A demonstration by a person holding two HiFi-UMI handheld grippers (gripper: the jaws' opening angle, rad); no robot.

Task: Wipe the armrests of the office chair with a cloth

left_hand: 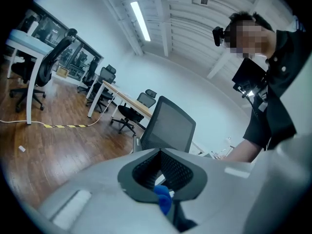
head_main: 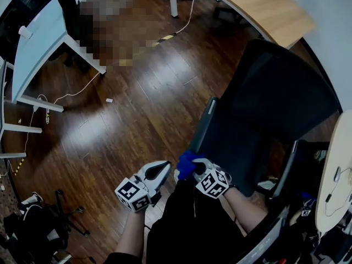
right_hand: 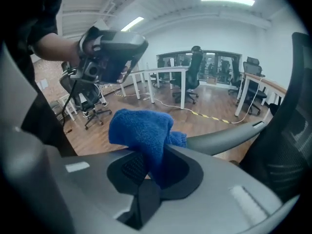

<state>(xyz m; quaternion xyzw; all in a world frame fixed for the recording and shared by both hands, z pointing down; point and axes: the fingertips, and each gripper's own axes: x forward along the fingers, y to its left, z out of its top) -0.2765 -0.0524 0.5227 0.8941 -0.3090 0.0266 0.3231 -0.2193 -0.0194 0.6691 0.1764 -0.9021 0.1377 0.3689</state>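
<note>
A black office chair (head_main: 275, 103) stands at the right of the head view, with a grey left armrest (head_main: 202, 124) and a right armrest (head_main: 288, 168). My right gripper (head_main: 193, 168) is shut on a blue cloth (head_main: 187, 164), just short of the near end of the left armrest. In the right gripper view the cloth (right_hand: 141, 128) bunches up out of the right gripper (right_hand: 153, 162), and the armrest (right_hand: 229, 138) curves just behind it. My left gripper (head_main: 158, 172) hangs beside it to the left, shut with nothing in it. The left gripper (left_hand: 163, 172) faces the chair's backrest (left_hand: 168, 126).
Wooden floor with a white cable (head_main: 71, 92) lies to the left. A white desk (head_main: 38, 43) stands at the far left and a wooden desk (head_main: 264, 7) at the top. A dark tripod (head_main: 69, 213) and bags sit at the bottom left.
</note>
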